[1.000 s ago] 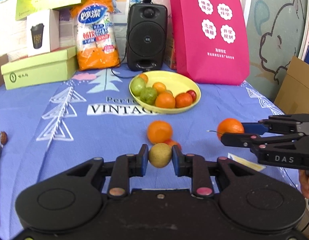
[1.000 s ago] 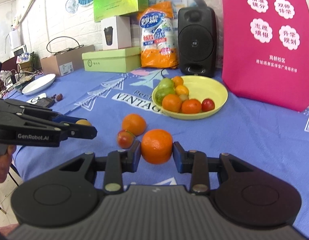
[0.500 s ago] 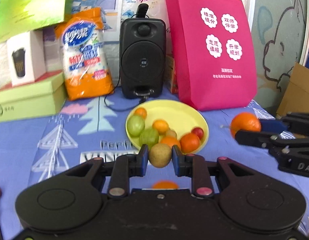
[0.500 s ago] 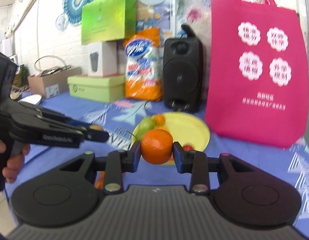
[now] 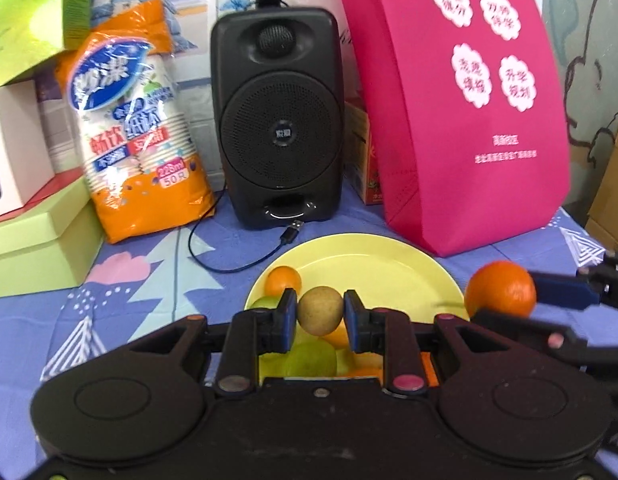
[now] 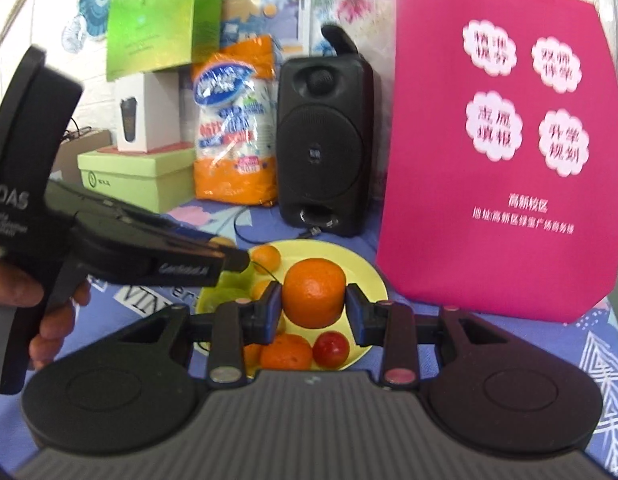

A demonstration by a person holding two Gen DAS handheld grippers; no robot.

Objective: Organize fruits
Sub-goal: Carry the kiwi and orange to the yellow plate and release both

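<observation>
Left hand-held gripper [image 5: 320,312] clamps a brownish round fruit [image 5: 319,310] above the yellow plate [image 5: 373,268] of fruit, while just to its right the right hand-held gripper [image 6: 313,301] grips an orange [image 6: 313,298] over the same plate.

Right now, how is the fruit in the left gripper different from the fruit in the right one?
The small brownish-green round fruit in the left gripper is dull and smooth; the big orange mandarin in the right gripper is bright, dimpled and wider. Both are pinched between blue pads over the yellow plate.
</observation>
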